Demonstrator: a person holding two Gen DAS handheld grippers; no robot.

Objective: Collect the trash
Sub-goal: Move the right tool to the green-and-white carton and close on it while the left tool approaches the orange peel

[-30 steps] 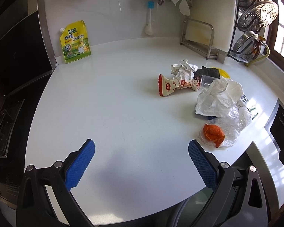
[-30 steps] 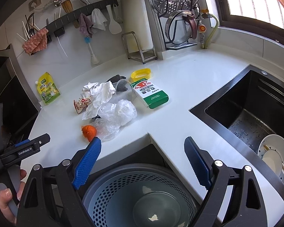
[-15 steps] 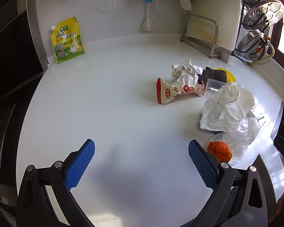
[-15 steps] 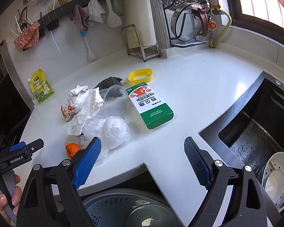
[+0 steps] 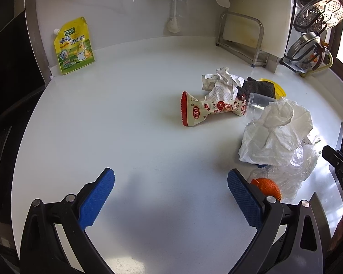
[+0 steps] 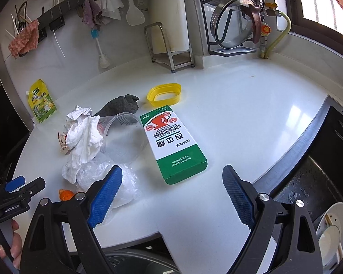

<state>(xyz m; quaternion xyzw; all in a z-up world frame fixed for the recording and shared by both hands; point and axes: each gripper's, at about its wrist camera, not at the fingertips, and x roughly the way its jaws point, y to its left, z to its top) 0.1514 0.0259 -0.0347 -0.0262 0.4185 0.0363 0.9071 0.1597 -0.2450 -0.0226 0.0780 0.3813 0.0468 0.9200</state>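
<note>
Trash lies in a heap on the white counter [image 5: 125,125]: a red-and-cream snack wrapper [image 5: 208,110], crumpled paper [image 5: 219,84], a white tissue [image 5: 276,132], a clear plastic bag [image 5: 292,171], an orange peel [image 5: 266,186], a clear cup [image 6: 123,137], a green-and-white carton [image 6: 173,146], a yellow ring lid [image 6: 164,94] and a dark cloth [image 6: 121,105]. My left gripper [image 5: 170,196] is open and empty, left of the peel. My right gripper [image 6: 171,194] is open and empty, just short of the carton.
A grey perforated bin [image 6: 135,262] sits below the counter edge. A black sink [image 6: 320,171] with a white bowl [image 6: 333,226] is at right. A yellow seasoning pouch [image 5: 73,45] leans on the back wall. A metal rack [image 6: 169,43] and a pot-lid stand [image 6: 235,22] stand behind.
Both grippers have moved forward over the counter toward the trash heap. The bin has slid almost out of the right wrist view. Both stay open.
</note>
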